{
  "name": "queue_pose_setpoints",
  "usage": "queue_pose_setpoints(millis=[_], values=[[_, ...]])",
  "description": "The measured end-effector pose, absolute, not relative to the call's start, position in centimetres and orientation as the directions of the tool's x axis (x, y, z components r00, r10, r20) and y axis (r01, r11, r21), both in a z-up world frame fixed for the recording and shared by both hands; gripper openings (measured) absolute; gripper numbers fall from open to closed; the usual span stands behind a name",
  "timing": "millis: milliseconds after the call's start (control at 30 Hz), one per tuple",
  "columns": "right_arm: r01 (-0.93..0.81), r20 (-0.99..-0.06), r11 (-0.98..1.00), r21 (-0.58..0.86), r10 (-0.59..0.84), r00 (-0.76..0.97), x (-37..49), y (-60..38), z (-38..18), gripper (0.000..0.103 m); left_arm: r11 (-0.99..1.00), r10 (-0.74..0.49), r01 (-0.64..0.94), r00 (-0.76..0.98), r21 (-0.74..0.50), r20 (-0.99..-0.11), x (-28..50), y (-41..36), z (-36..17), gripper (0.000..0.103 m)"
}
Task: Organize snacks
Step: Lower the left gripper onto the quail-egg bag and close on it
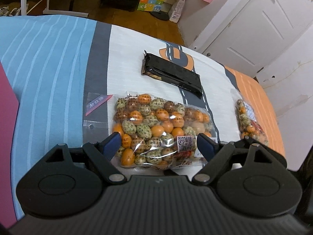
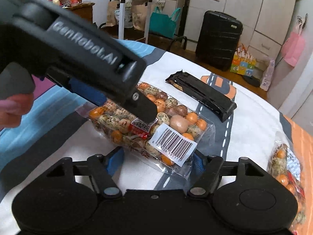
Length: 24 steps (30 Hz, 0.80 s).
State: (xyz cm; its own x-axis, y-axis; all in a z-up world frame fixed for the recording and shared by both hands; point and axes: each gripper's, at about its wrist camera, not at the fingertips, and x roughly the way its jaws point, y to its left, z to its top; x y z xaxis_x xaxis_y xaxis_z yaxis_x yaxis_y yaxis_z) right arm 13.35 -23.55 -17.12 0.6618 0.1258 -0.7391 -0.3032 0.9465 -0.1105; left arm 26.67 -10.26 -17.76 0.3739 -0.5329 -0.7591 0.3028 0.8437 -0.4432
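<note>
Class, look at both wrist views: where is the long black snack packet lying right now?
The black packet lies flat on the white middle of the bedspread, just beyond the clear bag of coated nuts; in the right wrist view it sits upper right of that bag, over the printed road.

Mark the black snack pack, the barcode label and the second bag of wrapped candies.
black snack pack (image 1: 173, 74), left wrist view, middle of its top face
barcode label (image 2: 173, 144), right wrist view, centre of the bars
second bag of wrapped candies (image 2: 286, 173), right wrist view, its clear front
</note>
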Motion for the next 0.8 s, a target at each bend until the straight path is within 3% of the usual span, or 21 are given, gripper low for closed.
queue_pose_setpoints(millis=[267, 433, 533, 600, 767, 800], values=[[-0.256, -0.701, 0.955, -0.152, 0.079, 0.709, 10.8, -22.8, -17.1, 0.058, 0.868, -0.474, 0.356, 0.383, -0.347, -0.793, 25.3, -11.1, -17.4, 0.082], [-0.27, -0.696, 0.942, -0.199, 0.058, 0.715, 10.6, -22.4, -17.1, 0.042, 0.909, -0.412, 0.236, 0.398, -0.343, -0.819, 25.4, -10.3, -17.3, 0.084], [-0.262, -0.698, 0.946, -0.193, 0.055, 0.714, 10.3, -22.3, -16.9, 0.032, 0.93, -0.368, 0.144, 0.372, -0.339, -0.852, 25.1, -8.7, -16.7, 0.084], [-0.235, -0.709, 0.957, -0.17, 0.047, 0.704, 10.1, -22.4, -16.7, 0.015, 0.938, -0.347, 0.13, 0.365, -0.321, -0.864, 24.6, -8.0, -16.5, 0.084], [-0.331, -0.733, 0.943, -0.042, 0.196, 0.651, 8.6, -22.5, -15.5, 0.025, 0.885, -0.45, 0.025, 0.311, -0.466, -0.837, 24.1, -6.9, -17.9, 0.082], [-0.365, -0.734, 0.929, -0.062, 0.205, 0.647, 8.3, -22.5, -15.2, 0.034, 0.876, -0.458, 0.003, 0.315, -0.482, -0.831, 24.0, -6.8, -18.3, 0.082]])
